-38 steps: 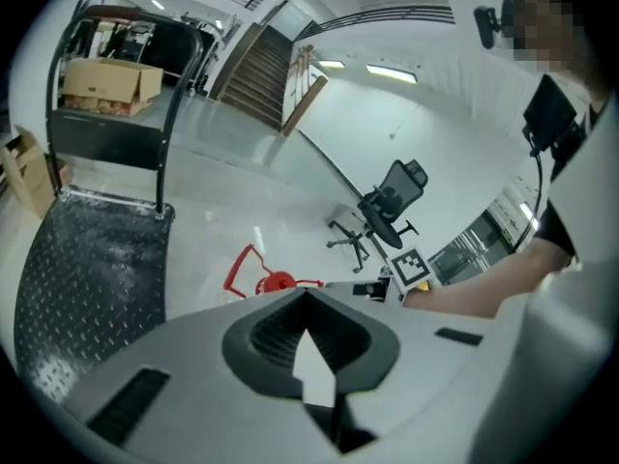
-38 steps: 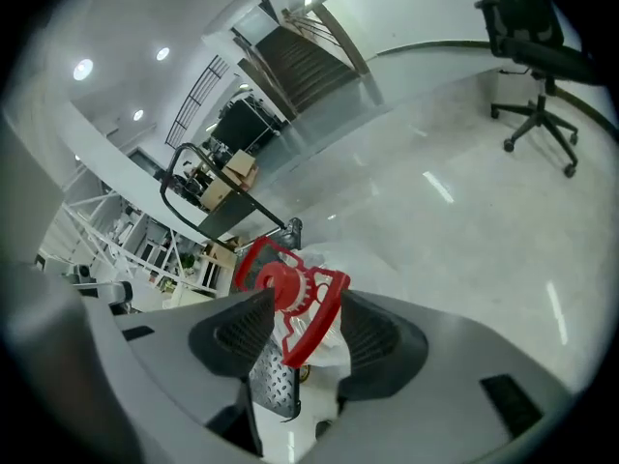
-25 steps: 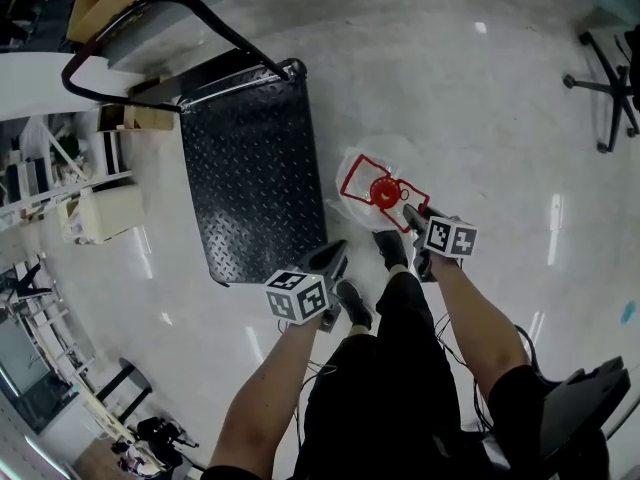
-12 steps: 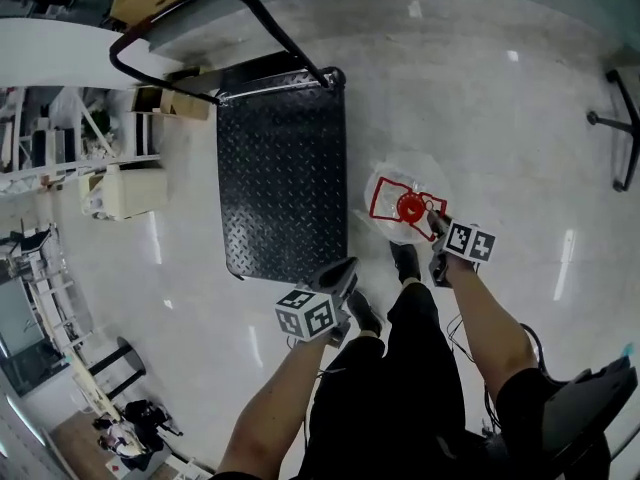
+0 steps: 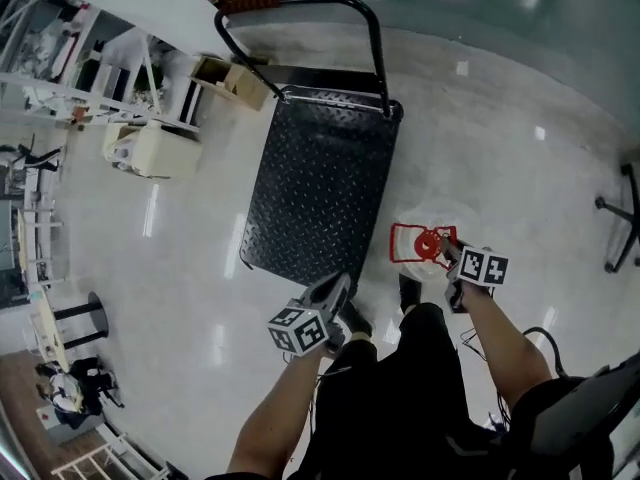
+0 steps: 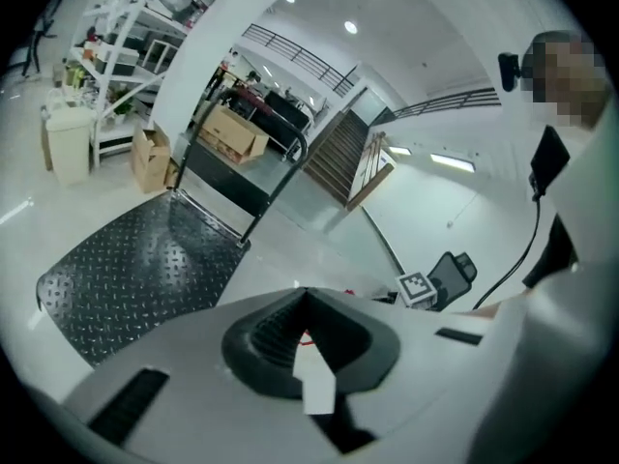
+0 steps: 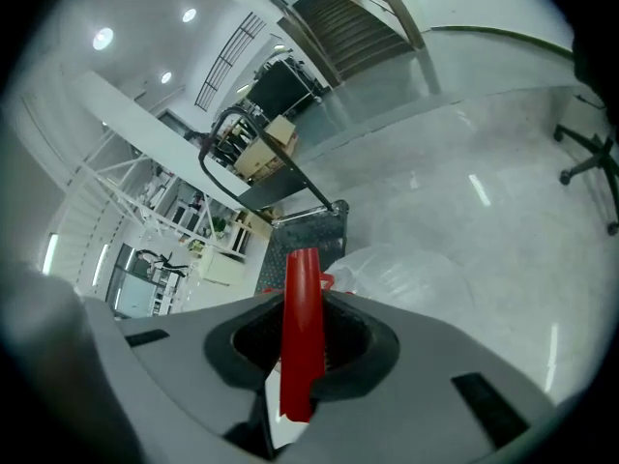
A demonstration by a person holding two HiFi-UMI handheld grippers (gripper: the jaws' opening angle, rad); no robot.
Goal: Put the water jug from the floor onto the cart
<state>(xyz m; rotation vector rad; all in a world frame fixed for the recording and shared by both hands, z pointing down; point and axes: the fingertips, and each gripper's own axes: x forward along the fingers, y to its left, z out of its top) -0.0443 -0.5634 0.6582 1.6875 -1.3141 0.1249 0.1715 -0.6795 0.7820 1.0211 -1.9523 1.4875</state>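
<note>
The water jug is a clear bottle with a red cap and a red carrying handle. It hangs just right of the cart's near corner. My right gripper is shut on that red handle, which runs straight up between its jaws. The cart is a black diamond-plate platform with a black tube push handle at its far end, and nothing lies on it. My left gripper hovers over the cart's near edge, shut with nothing in it. The cart deck lies ahead of it to the left.
Cardboard boxes, a beige bin and white shelving stand left of the cart. An office chair base is at the far right. The person's shoes are right behind the jug.
My right gripper has closed on the red handle and risen with the jug. My left gripper has also come up, toward the cart's near edge.
</note>
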